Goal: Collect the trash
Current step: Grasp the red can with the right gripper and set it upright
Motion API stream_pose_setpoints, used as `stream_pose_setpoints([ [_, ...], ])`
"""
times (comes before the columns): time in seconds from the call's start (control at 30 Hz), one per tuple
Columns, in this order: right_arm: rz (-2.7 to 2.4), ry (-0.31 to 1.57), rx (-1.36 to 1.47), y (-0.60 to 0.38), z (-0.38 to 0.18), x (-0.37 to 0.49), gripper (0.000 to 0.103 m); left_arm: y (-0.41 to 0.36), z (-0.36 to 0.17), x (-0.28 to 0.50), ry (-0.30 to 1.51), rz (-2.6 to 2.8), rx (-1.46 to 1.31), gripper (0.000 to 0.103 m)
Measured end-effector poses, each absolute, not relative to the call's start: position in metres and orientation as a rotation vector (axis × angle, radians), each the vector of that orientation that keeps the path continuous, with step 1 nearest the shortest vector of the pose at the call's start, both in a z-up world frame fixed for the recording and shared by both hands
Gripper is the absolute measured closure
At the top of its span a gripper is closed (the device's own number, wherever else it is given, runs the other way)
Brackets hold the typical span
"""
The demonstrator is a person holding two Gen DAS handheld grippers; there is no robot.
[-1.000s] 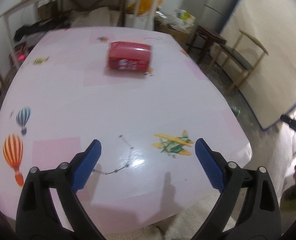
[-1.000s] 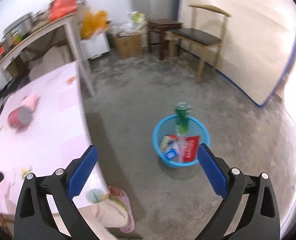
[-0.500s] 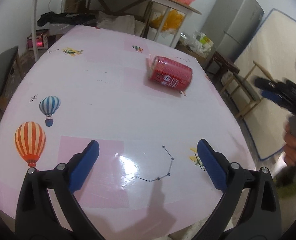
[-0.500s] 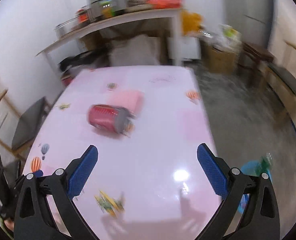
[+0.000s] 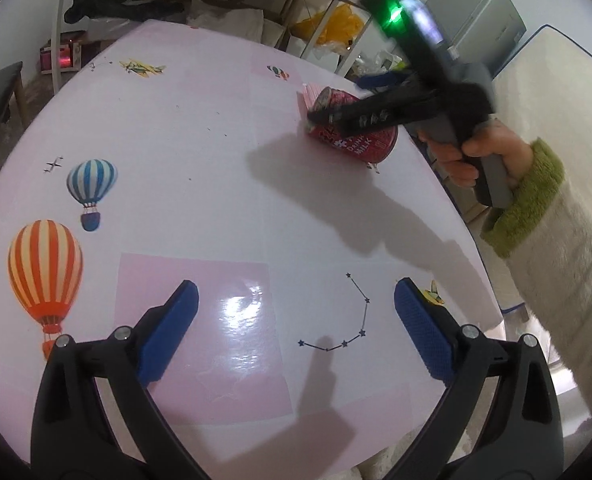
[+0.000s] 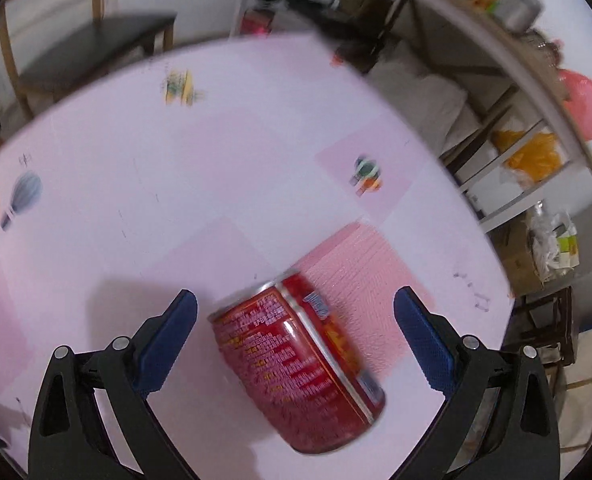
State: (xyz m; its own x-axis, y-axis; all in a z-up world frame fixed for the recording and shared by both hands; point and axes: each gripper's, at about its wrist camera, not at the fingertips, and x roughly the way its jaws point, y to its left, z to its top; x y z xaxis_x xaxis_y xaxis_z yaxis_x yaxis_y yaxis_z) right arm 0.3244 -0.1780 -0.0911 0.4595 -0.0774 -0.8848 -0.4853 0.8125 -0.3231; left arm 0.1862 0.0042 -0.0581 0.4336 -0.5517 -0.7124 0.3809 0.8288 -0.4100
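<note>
One red cylindrical drink can with white print (image 6: 300, 364) lies on its side on the pink glossy surface with balloon and aeroplane prints (image 5: 199, 184), near that surface's far right edge. Right claw (image 6: 295, 334) is spread wide, blue-padded fingers (image 6: 424, 340) either side of the can, neither pad touching it. In the left wrist view the same can (image 5: 360, 146) is partly hidden behind the black body of the right tool; a hand (image 5: 484, 152) in a cream sleeve with a green fuzzy cuff (image 5: 528, 200) grips the tool's grey handle. View blurred there.

Left claw (image 5: 296, 322) hangs over the near part of the surface, also spread wide, nothing between its pads, well apart from the can. Beneath it: a printed constellation line (image 5: 348, 328). An orange-striped balloon print (image 5: 45, 276) sits at left.
</note>
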Motion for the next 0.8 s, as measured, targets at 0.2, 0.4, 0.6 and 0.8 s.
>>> stream_pose_setpoints([
  [0.2, 0.238, 1.123, -0.582, -0.191, -0.094, 0.307, 0.026, 0.005, -0.059, 0.183, 0.927, -0.594, -0.162, 0.009],
  [0.4, 0.308, 1.012, -0.272, -0.213, -0.065, 0.245, 0.028, 0.009, -0.054, 0.177, 0.884, -0.583, -0.134, 0.009],
  [0.6, 0.295, 0.9, -0.057, -0.222, -0.061, 0.17, 0.035, 0.015, -0.049, 0.166, 0.871, -0.587, -0.101, 0.009],
  [0.8, 0.273, 0.901, 0.071, -0.232, -0.067, 0.145, 0.035, 0.015, -0.043, 0.156, 0.86, -0.579, -0.068, 0.009],
])
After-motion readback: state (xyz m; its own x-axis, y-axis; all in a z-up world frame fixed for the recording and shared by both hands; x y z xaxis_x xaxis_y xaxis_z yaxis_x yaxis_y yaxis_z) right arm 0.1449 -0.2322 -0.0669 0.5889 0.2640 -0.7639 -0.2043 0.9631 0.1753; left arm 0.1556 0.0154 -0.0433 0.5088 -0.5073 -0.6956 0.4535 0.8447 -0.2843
